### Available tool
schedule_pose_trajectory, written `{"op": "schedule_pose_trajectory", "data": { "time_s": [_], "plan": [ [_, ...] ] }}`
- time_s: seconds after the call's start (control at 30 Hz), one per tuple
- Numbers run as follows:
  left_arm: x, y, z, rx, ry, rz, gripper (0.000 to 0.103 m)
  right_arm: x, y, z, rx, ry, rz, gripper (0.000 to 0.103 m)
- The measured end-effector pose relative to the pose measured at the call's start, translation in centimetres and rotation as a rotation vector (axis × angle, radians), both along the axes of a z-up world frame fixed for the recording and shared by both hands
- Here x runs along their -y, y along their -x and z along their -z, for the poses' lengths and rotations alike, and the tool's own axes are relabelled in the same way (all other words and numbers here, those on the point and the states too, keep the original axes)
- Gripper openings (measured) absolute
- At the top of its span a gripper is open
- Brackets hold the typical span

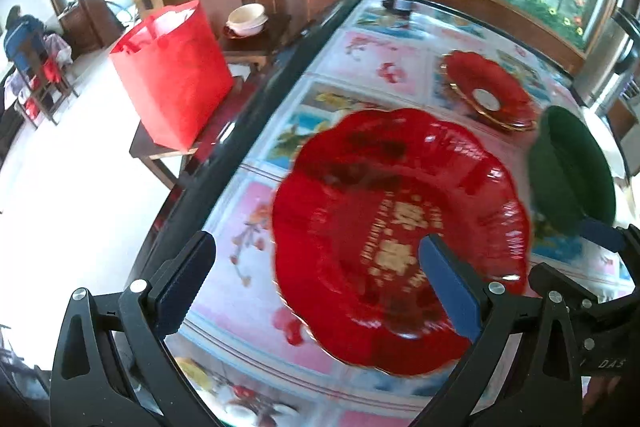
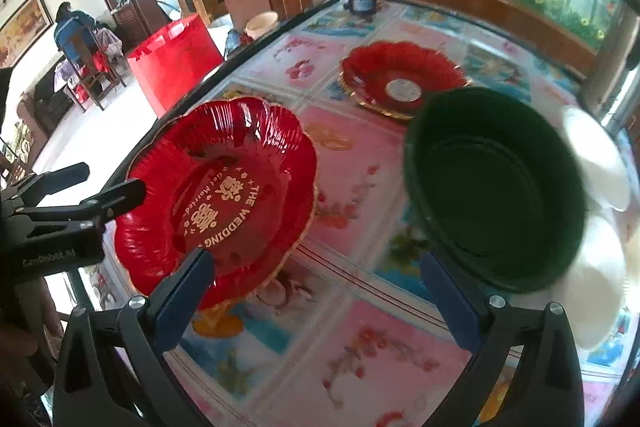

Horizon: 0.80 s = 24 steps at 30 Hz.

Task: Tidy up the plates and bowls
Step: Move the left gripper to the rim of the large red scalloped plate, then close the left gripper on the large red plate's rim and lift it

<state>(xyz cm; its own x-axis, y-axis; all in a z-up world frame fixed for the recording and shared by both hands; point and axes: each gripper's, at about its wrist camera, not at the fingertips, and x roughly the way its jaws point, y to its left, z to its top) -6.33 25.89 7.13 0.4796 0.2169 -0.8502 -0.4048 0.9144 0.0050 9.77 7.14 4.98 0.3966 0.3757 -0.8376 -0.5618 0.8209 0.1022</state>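
Red and scalloped, the near plate (image 1: 400, 239) with gold lettering lies at the left edge of the picture-patterned surface (image 2: 360, 359), and the left gripper (image 1: 316, 279) hangs over it with its jaws wide, holding nothing. A second red plate (image 2: 400, 79) sits farther back, apart from it. To the right the dark green bowl (image 2: 496, 187) stands beside white dishes (image 2: 600, 163), the right gripper (image 2: 316, 287) near it, jaws wide and empty.
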Motion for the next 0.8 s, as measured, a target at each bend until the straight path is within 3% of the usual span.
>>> {"op": "schedule_pose_trajectory", "data": {
  "time_s": [0.17, 0.33, 0.47, 0.8],
  "plan": [
    [-1.5, -1.2, 1.4, -0.022, 0.008, -0.005, 0.103, -1.3, -1.0, 1.1, -0.031, 0.019, -0.004, 0.094],
    [-2.1, -2.1, 2.8, -0.058, 0.035, 0.011, 0.103, -1.8, -2.3, 2.4, -0.079, 0.017, 0.003, 0.076],
    [-2.5, -2.5, 3.5, -0.082, 0.074, 0.009, 0.103, -1.8, -2.7, 3.1, -0.115, 0.007, 0.000, 0.053],
    [-2.6, -3.3, 4.5, -0.099, 0.096, 0.027, 0.102, -1.8, -3.3, 3.5, -0.162, -0.034, -0.003, 0.034]
  ]
}}
